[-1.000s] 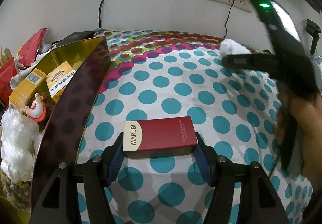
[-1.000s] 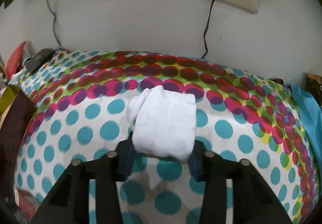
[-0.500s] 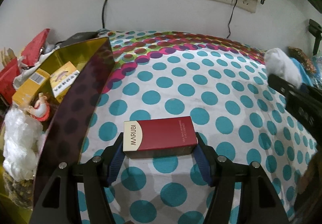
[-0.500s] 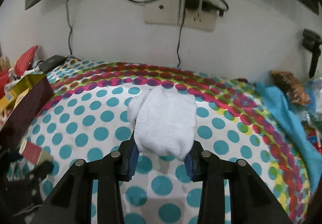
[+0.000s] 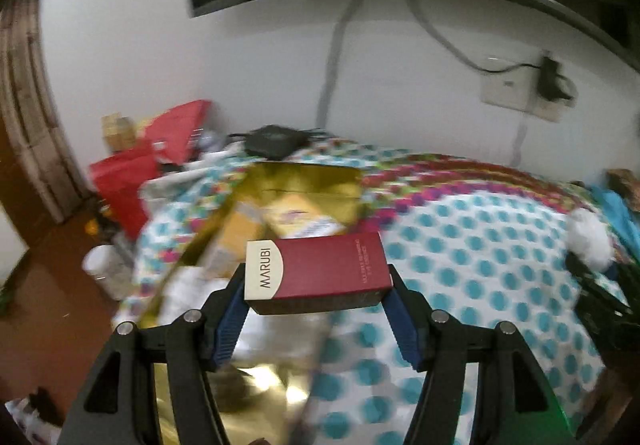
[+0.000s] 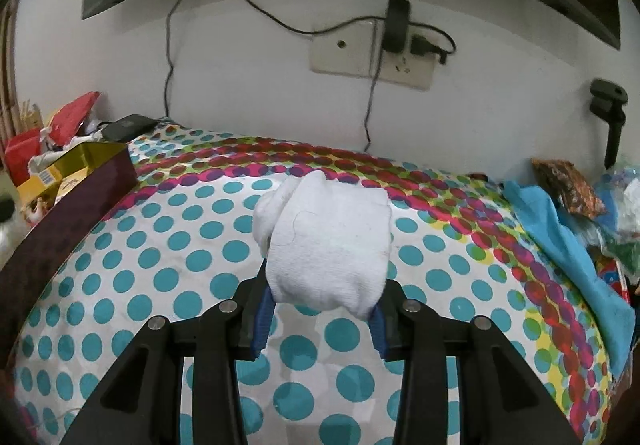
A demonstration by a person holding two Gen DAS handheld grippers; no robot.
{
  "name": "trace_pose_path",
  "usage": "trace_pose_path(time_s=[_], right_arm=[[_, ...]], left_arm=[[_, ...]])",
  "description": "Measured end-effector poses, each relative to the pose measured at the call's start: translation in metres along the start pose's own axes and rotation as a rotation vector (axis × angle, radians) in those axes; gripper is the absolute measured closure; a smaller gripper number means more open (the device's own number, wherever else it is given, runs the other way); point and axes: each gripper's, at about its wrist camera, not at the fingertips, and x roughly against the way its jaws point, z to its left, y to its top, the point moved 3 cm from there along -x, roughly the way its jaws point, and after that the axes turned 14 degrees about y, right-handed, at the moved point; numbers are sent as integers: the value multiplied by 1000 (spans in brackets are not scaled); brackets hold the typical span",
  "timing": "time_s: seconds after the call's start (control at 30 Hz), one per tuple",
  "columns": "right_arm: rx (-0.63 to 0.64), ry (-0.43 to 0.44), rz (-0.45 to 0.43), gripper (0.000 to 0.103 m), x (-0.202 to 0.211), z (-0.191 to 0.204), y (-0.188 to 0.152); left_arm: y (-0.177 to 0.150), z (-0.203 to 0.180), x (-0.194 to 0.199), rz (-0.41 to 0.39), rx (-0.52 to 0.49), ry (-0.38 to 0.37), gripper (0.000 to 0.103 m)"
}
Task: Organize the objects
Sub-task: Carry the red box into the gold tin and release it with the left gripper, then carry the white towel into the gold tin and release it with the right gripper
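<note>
We've lifted the dark-red MARUBI carton (image 5: 320, 270) off the spotted surface (image 6: 168, 245)!
Left gripper (image 5: 318, 309) jaws clamp it above the gold-lined box (image 5: 304, 181), drop-off likely; right gripper (image 6: 320, 319) jaws hold the white rolled sock (image 6: 326, 241) aloft.

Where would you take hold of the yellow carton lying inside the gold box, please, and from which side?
Grip the yellow carton across its two long side faces, coming down from above. It lies flat with its broad printed face up, and the gold box wall and a neighbouring carton block a sideways approach. Both grippers are full now, so one must first unload.
</note>
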Motion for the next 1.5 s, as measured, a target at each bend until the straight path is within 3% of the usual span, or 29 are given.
trace_pose_path(time_s=[0.13,0.37,0.67,0.77,0.97,1.27,1.5], right_arm=[[29,3,9,64,-2,6,0],[2,10,15,63,-4,2,-1],[4,7,31,62,-7,1,-2],[4,7,32,61,-7,1,-2],[11,-2,25,61,-6,1,-2],[28,-10,29,58,-5,5,-2],[96,-8,44,59,-9,16,-3]], left_arm=[[4,36,-23,43,44,92,38],[0,57,-41,62,33,151,38],[-3,57,-45,66,28,153,37],[-7,58,-44,74,27,152,22],[-18,55,-32,55,1,135,16],[-53,56,7,13,-23,107,14],[-91,70,22,42,-30,95,14]])
